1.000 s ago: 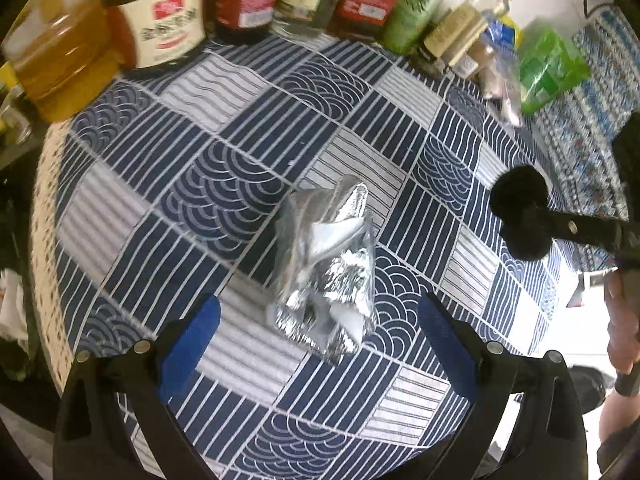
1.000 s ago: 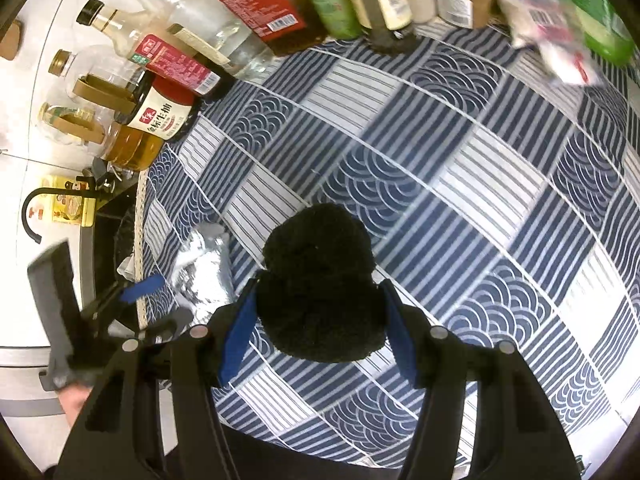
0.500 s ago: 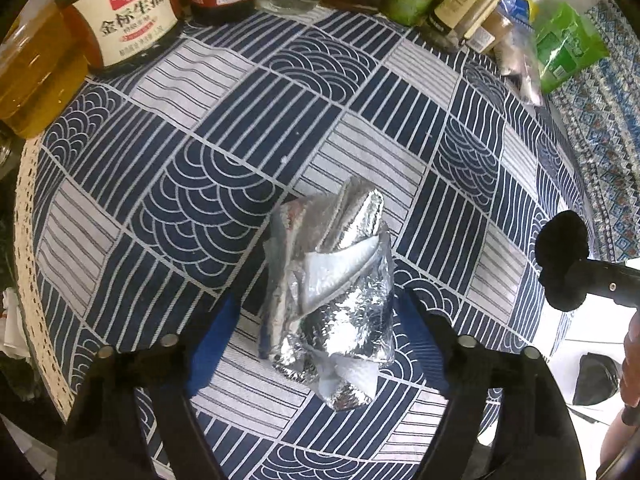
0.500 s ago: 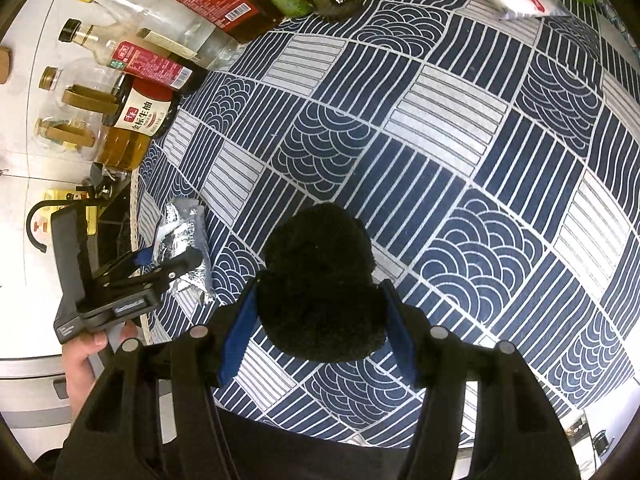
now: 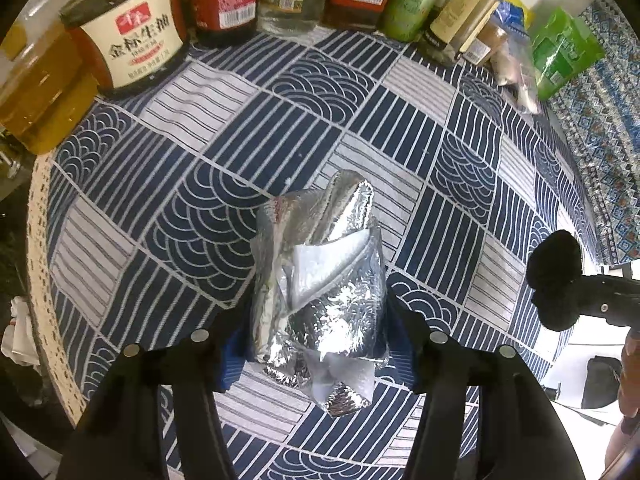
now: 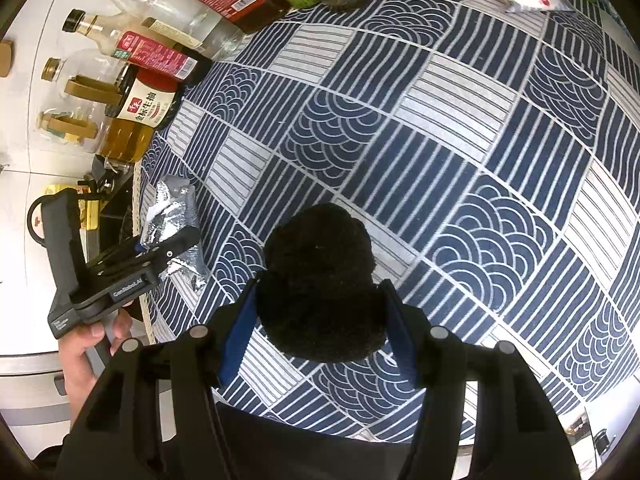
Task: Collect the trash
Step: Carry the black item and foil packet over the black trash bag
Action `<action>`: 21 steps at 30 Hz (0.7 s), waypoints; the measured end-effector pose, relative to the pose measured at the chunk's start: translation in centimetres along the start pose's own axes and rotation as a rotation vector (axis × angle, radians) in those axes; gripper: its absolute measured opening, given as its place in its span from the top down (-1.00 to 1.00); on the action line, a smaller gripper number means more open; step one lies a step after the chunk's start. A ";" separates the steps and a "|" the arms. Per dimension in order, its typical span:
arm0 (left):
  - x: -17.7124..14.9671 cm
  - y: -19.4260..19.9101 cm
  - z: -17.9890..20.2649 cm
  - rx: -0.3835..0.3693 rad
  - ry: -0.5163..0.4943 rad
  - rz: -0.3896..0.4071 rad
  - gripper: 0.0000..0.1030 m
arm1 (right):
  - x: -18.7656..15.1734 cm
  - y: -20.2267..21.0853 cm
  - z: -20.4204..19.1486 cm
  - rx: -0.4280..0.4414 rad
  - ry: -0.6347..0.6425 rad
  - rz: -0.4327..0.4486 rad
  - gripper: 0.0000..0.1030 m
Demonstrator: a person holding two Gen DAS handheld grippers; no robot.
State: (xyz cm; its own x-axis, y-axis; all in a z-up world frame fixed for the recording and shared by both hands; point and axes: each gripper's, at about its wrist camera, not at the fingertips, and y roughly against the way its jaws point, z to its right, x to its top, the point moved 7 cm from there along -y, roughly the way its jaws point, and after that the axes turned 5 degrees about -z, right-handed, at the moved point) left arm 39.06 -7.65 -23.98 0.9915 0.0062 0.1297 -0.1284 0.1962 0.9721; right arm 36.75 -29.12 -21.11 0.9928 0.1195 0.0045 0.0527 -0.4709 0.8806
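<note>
A crumpled silver foil wrapper (image 5: 320, 280) lies on the blue-and-white patterned tablecloth (image 5: 200, 160) near the table's left edge. My left gripper (image 5: 318, 352) is shut on the foil wrapper, its blue pads pressed against both sides. In the right wrist view the foil wrapper (image 6: 172, 216) sits in the left gripper (image 6: 160, 248) at the far left. My right gripper (image 6: 320, 312) is shut on a black fuzzy ball (image 6: 320, 280) and holds it above the cloth. The ball also shows at the right of the left wrist view (image 5: 554, 276).
Sauce and oil bottles (image 5: 140, 40) line the table's back edge, with a green packet (image 5: 564, 48) and a clear bag (image 5: 516, 68) at the back right. More bottles (image 6: 152, 56) stand at the left in the right wrist view. The table edge (image 5: 40, 240) runs along the left.
My left gripper moved forward around the foil wrapper and closed on it. My right gripper kept hold of the black ball and drifted back toward the table's near edge.
</note>
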 end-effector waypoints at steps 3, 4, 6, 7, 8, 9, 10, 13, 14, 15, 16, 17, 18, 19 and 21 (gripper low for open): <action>-0.1 1.0 -0.6 -0.004 0.005 0.018 -0.10 | 0.4 -0.3 -1.1 -0.002 0.012 -0.001 -0.16; -0.2 1.4 -0.9 -0.007 0.007 0.025 -0.10 | 0.5 -0.5 -1.7 -0.002 0.021 -0.002 -0.16; -0.3 2.2 -1.5 -0.007 0.011 0.040 -0.10 | 0.7 -0.7 -2.7 -0.014 0.037 0.002 -0.16; -0.4 2.6 -2.0 -0.006 0.016 0.048 -0.10 | 0.9 -0.9 -3.5 -0.029 0.054 0.010 -0.16; -0.6 3.2 -2.6 -0.007 0.024 0.057 -0.10 | 1.0 -1.0 -4.3 -0.035 0.068 0.012 -0.16; -0.6 3.5 -2.9 -0.007 0.030 0.064 -0.10 | 1.1 -1.2 -5.0 -0.031 0.075 0.011 -0.16; -0.8 4.1 -3.5 -0.006 0.036 0.073 -0.10 | 1.2 -1.5 -6.0 -0.021 0.088 0.004 -0.16; -1.5 5.7 -5.4 -0.005 0.057 0.096 -0.10 | 1.4 -2.4 -8.8 -0.029 0.135 -0.005 -0.16; -1.7 6.1 -5.9 -0.005 0.062 0.102 -0.10 | 1.5 -2.7 -9.5 -0.031 0.147 -0.008 -0.16; -2.0 6.7 -6.6 -0.005 0.070 0.110 -0.10 | 1.6 -3.0 -10.4 -0.033 0.160 -0.014 -0.16; -2.3 7.1 -7.4 -0.004 0.078 0.117 -0.10 | 1.6 -3.4 -11.4 -0.035 0.174 -0.020 -0.16; -2.6 7.6 -8.1 -0.004 0.086 0.123 -0.10 | 1.6 -3.8 -12.4 -0.034 0.188 -0.026 -0.16; -2.9 7.9 -8.6 -0.004 0.093 0.128 -0.10 | 1.7 -4.2 -13.4 -0.036 0.202 -0.029 -0.16; -3.2 8.4 -9.4 -0.004 0.102 0.135 -0.10 | 1.7 -4.4 -14.1 -0.037 0.211 -0.032 -0.16; -3.9 9.1 -10.8 -0.006 0.121 0.146 -0.10 | 1.6 -5.1 -16.0 -0.036 0.235 -0.038 -0.16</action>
State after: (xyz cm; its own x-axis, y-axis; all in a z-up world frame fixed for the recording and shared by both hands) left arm 34.28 4.75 -17.73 0.9574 0.1528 0.2449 -0.2717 0.1903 0.9434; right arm 36.38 -12.51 -17.96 0.9379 0.3381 0.0776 0.0810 -0.4309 0.8987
